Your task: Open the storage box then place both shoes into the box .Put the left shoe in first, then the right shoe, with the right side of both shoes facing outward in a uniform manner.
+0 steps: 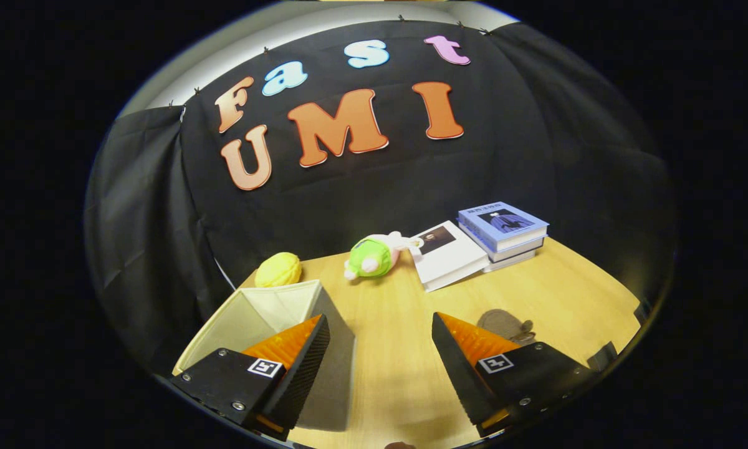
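Gripper view | tongs (380, 324) wide, empty | storage box (268, 312) open — left finger overlaps | books (502, 231), plush toy (374, 255) beyond

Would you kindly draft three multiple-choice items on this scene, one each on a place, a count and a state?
1. Where is the yellow toy?
A. behind the box
B. on the books
C. between the fingers

2. How many books are stacked by the white book?
A. none
B. three
C. seven

3. How is the gripper?
A. shut on the box
B. shut on the plush
C. open, holding nothing

Answers: 1 A, it lies just past the box's far rim; 2 B, three lie stacked; 3 C, bare table shows between the spread fingers.
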`<action>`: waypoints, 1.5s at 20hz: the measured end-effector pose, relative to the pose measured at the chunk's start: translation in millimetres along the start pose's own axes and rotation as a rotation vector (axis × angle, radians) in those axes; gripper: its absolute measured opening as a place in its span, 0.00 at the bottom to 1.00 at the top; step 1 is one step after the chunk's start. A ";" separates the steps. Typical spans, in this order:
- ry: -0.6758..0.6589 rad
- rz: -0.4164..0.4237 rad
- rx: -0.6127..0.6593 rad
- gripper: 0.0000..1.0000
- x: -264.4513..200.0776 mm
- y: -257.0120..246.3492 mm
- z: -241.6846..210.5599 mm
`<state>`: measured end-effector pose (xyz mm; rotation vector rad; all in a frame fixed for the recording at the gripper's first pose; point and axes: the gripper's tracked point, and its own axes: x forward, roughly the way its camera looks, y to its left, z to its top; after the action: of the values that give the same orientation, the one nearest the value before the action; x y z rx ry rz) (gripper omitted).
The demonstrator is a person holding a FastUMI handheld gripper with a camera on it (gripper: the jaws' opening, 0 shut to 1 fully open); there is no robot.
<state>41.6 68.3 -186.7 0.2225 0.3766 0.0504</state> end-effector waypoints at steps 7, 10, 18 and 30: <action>-0.023 -0.074 -0.064 0.98 -11.7 -83.2 -3.4; -0.031 -0.099 -0.082 0.98 -19.0 -109.3 -8.8; 0.013 -0.164 -0.129 0.99 -20.6 -158.8 -47.0; 0.141 -0.224 -0.129 0.89 -0.9 -183.9 -94.0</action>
<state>7.4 -91.7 -312.9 0.0485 0.5344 -0.1303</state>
